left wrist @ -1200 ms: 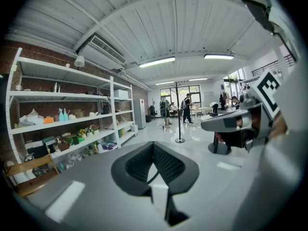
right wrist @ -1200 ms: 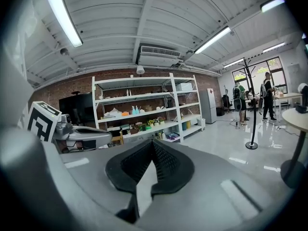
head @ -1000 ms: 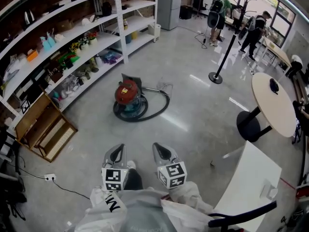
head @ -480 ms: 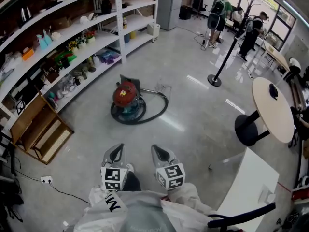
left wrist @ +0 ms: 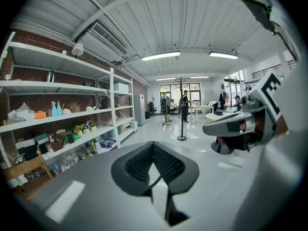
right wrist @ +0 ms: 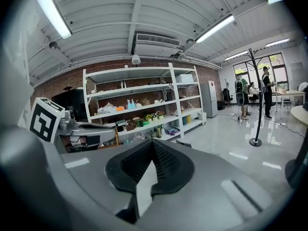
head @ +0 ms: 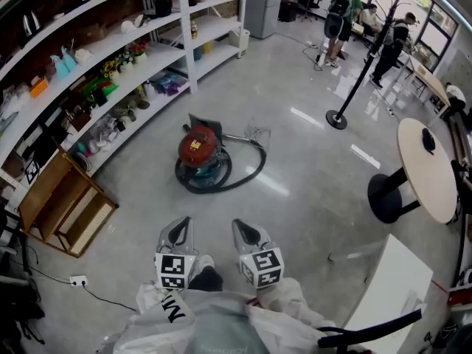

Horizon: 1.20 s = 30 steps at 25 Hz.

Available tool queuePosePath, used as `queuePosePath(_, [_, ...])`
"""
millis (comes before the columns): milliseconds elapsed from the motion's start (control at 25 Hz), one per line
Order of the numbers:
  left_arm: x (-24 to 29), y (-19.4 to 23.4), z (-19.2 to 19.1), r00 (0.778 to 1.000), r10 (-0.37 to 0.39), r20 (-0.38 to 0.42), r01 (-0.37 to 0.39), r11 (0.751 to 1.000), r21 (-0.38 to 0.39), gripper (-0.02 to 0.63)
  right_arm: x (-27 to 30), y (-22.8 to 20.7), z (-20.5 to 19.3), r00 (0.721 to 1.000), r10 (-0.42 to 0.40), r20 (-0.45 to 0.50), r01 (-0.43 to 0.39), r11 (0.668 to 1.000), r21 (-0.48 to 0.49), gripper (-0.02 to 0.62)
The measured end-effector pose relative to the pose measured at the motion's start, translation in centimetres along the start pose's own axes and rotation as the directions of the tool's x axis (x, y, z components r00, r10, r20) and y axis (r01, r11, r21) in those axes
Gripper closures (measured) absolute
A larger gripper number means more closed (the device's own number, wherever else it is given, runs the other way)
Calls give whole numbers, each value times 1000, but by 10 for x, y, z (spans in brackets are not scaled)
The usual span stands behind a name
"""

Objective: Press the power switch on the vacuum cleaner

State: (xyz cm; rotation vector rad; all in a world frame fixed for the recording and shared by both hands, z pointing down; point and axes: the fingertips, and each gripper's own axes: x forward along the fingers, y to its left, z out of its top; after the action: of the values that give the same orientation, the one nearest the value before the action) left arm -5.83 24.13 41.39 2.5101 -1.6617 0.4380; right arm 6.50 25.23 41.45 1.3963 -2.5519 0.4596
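A red canister vacuum cleaner [head: 198, 147] on a teal base stands on the grey floor in the head view, its black hose [head: 247, 174] looped around it. It is well ahead of both grippers. My left gripper [head: 178, 232] and right gripper [head: 249, 231] are held side by side close to my body, both shut with nothing between the jaws. In the left gripper view the left gripper [left wrist: 153, 146] has its tips together and the right gripper [left wrist: 236, 126] shows at the right. In the right gripper view the right gripper [right wrist: 153, 144] is closed too. The power switch is too small to make out.
White shelving [head: 110, 57] full of items runs along the left. A wooden crate [head: 63, 205] lies near it, a socket strip [head: 77, 280] with cable on the floor. A stanchion [head: 337, 116], round table [head: 428, 172] and white table [head: 391, 286] stand right; people [head: 341, 13] far back.
The head view has shifted a little, so the vacuum sits slightly farther right and lower in the picture. Both grippers keep the same pose, shut.
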Motion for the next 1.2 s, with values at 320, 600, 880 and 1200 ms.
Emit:
queuePosePath(320, [34, 48, 11, 1000, -10, -5, 10, 999, -37, 606, 55, 0, 26, 1000, -17, -4, 16, 1000, -7, 595])
queuePosePath(600, [55, 80, 15, 1000, -25, 12, 25, 999, -32, 606, 89, 2, 37, 999, -33, -19, 33, 999, -30, 595])
queuePosePath(880, [70, 121, 16, 1000, 2, 31, -1, 999, -38, 606, 125, 9, 57, 999, -33, 0, 33, 998, -51, 595])
queuePosePath(1200, [78, 143, 16, 999, 6, 36, -4, 999, -48, 606, 140, 9, 57, 998, -54, -21, 53, 996, -65, 595])
